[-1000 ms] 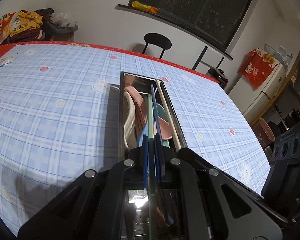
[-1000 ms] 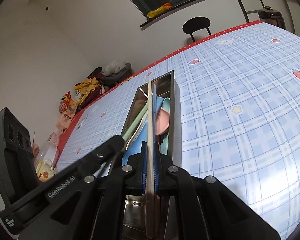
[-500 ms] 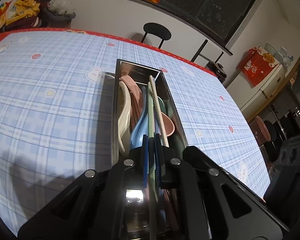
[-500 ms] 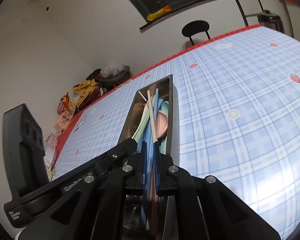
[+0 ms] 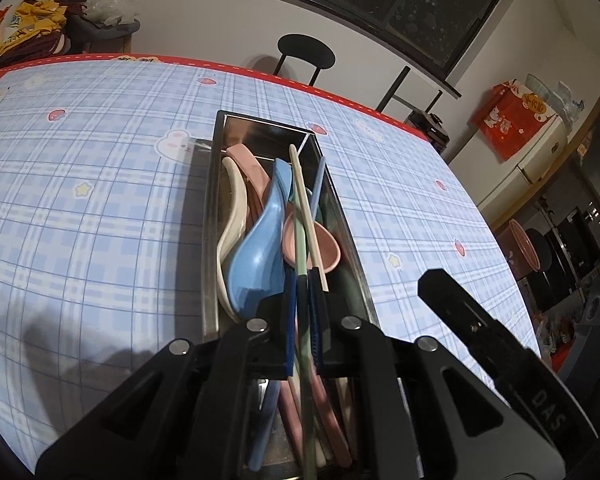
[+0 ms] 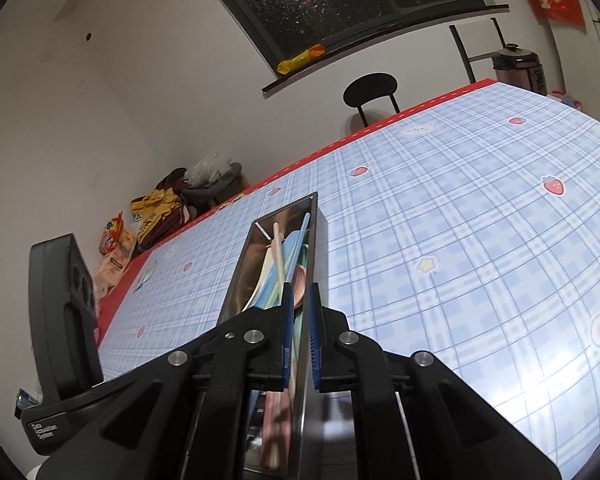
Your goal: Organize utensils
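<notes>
A: What's in the steel tray (image 5: 210,216)?
B: Cream, pink and blue spoons (image 5: 260,248) piled with chopsticks; it sits mid-tabletop (image 5: 100,200).
A: The grippers?
B: The left gripper (image 5: 300,312) has its jaws pinching a green chopstick (image 5: 299,240) above the tray. The right gripper (image 6: 298,336) has its jaws slightly spread over the tray's near end, gripping nothing.
A: Around it?
B: A black chair (image 5: 306,50) at the far edge.

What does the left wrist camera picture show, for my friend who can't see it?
The left gripper is shut on a green chopstick over a long metal tray holding a blue spoon, pink spoons and more chopsticks. The tray sits on a blue checked tablecloth.
</notes>
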A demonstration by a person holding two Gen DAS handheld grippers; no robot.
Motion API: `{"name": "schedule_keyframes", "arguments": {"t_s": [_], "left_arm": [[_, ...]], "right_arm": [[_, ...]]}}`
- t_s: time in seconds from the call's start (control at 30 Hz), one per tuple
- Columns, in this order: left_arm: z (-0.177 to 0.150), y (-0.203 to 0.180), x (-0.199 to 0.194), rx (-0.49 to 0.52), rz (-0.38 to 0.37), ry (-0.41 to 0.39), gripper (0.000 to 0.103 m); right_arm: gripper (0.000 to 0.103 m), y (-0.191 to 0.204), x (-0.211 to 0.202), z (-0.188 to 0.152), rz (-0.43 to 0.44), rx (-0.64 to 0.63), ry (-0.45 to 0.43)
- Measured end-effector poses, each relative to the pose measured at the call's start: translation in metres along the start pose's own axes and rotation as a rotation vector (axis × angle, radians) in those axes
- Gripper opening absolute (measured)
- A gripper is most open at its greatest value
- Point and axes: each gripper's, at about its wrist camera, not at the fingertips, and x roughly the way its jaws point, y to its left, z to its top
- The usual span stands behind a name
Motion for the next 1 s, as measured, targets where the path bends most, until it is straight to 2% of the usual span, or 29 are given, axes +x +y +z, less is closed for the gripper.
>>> {"name": "schedule_keyframes", "arguments": {"t_s": [0.07, 0.13, 0.3, 0.43, 0.6, 0.77, 0.83, 1.0], "left_arm": [[0.000, 0.000, -0.010, 0.011, -0.001, -0.016, 0.022], [0.000, 0.000, -0.025, 0.030, 0.010, -0.042, 0.026], [0.003, 0.009, -0.074, 0.091, 0.091, -0.138, 0.043], [-0.003, 0.015, -0.114, 0.158, 0.152, -0.192, 0.055], [-0.009, 0.020, -0.159, 0.245, 0.199, -0.259, 0.073], [-0.018, 0.025, -0.200, 0.302, 0.197, -0.321, 0.093], [-0.023, 0.026, -0.217, 0.321, 0.190, -0.345, 0.097], [-0.034, 0.022, -0.253, 0.370, 0.232, -0.406, 0.097]], "right_arm": [[0.014, -0.001, -0.001, 0.000, -0.006, 0.000, 0.000], [0.020, -0.001, -0.003, 0.001, -0.022, -0.006, -0.012], [0.041, 0.001, -0.009, 0.002, -0.063, -0.033, -0.046], [0.071, 0.014, -0.016, 0.000, -0.126, -0.111, -0.077], [0.096, 0.051, -0.040, -0.004, -0.203, -0.267, -0.121], [0.097, 0.079, -0.075, -0.005, -0.243, -0.392, -0.123], [0.097, 0.086, -0.090, -0.005, -0.262, -0.418, -0.119], [0.097, 0.099, -0.133, -0.008, -0.350, -0.470, -0.160]]}}
